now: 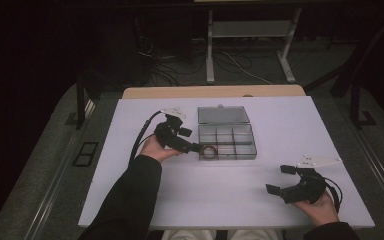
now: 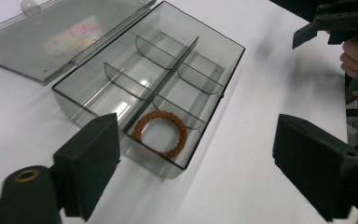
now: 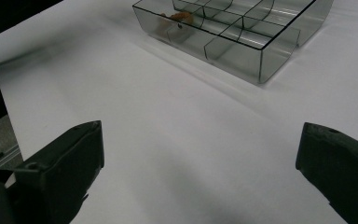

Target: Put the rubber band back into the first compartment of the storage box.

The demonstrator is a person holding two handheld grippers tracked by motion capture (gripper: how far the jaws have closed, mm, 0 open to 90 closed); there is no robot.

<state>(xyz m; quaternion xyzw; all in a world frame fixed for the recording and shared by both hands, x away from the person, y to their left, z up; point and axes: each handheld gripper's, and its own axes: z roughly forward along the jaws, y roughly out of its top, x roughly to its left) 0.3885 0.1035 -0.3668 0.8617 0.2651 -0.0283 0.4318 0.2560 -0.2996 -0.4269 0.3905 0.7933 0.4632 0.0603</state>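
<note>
Left hand-held gripper point(image 2: 196, 158) is up just off the organiser box point(image 1: 227, 141), jaws spread wide w/ nothing between them. In the left gripper view the two black pads sit well apart, bare counter point(image 1: 220, 195) and the box's near corner showing in the gap. Bracelet point(image 2: 161, 133), brown and beaded, lies flat in the box, in an end compartment at the corner nearest that gripper. It isn't touched by either pad. From the high view the same bracelet point(image 1: 210, 151) sits in the box's front-left cell, right beside the left gripper's tips point(image 1: 196, 147). Can't tell from up there whether the tips touch the box wall.

Box is clear grey plastic w/ dividers making six cells in two rows; other cells look bare as far as the views show. Lid point(image 1: 223, 114) is swung fully open and lies flat on the counter behind the box, hinged along the far edge.

Right hand-held gripper point(image 1: 280, 179) is over at the near right of the counter, well apart from the box, in the person's right hand point(image 1: 322, 206). Its jaws also stand wide, nothing in them. In the right gripper view there's plain white counter between the pads point(image 3: 70, 163) and the box point(image 3: 233, 32) farther off, w/ a bit of the brown bracelet point(image 3: 181, 17) visible thru the wall.

Left sleeve point(image 1: 130, 200) is dark, coming in from the bottom edge.
</note>
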